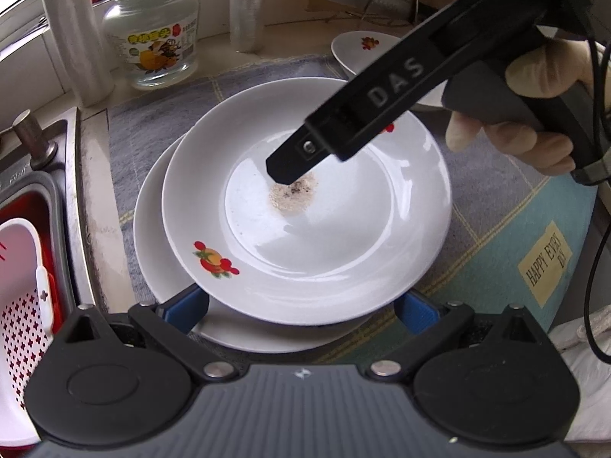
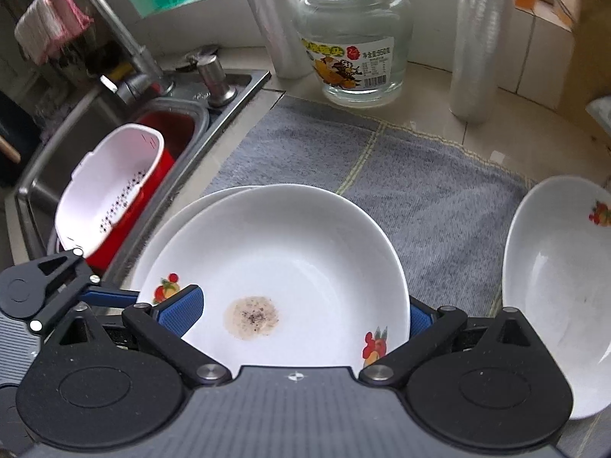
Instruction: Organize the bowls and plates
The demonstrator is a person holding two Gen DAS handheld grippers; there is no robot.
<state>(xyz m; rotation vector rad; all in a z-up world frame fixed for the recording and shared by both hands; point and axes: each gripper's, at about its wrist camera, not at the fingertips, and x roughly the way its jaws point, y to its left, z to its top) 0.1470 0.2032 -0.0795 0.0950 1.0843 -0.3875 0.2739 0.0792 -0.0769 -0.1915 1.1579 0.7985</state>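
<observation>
My right gripper stands apart astride the stained plate at frame centre, stacked on another plate; left gripper apart, just below its near rim; bowl lies far right.

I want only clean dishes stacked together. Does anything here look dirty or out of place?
Yes. The top plate has a brownish, dark-speckled residue patch in its centre, yet it sits on another plate. It also sits off-centre, shifted away from the sink. The bowl beside the stack looks mostly clean, with faint marks.
</observation>
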